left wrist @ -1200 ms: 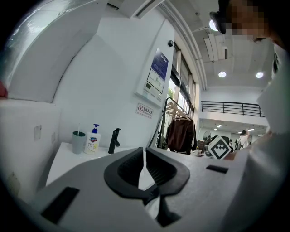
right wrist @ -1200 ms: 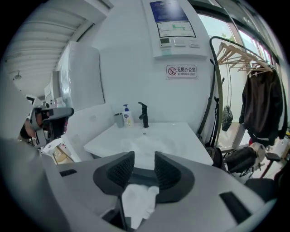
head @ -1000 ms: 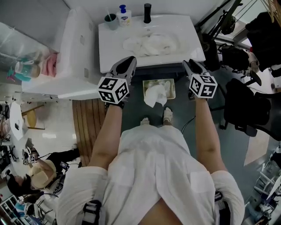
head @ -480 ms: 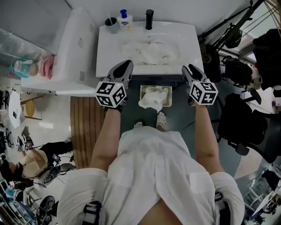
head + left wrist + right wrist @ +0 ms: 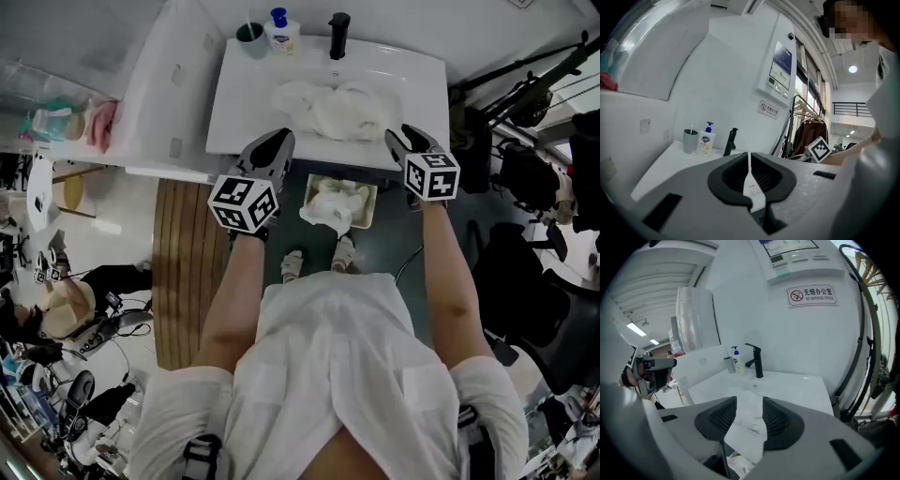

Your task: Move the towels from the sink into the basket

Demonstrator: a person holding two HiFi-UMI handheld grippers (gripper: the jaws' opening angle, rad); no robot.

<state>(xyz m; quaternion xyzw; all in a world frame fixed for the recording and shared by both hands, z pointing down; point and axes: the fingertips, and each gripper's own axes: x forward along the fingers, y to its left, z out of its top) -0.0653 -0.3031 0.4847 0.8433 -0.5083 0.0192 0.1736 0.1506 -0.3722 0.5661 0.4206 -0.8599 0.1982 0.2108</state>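
1. Standing at the white rectangular ceramic sink, the person holds one claw unit per hand. Both units hover at the sink's front edge, well apart.
2. L claw: clenched, pad tips together, nothing gripped. It points toward the rear of the sink worktop.
3. R claw: released, pads apart and opening. White towel cloth shows in the gap btwn the pads, and the pads don't press on it. Cannot tell whether the cloth sits in the gap or lies beyond it.
4. Crumpled white towels: piled in the sink basin, approx. ctr, in front of the black upright tap.
5. Pale rectangular basket: on the floor, just below the sink's front edge. In the head view it sits btwn the two claws.
6. Loose white towel: lies in the basket, draped over its near-L rim.
7. Rear L of the worktop: grey-green cup and white soap bottle w/ blue pump. They stand side by side, just L of the tap.
8. The person's feet are on the floor just beside the basket's near side.
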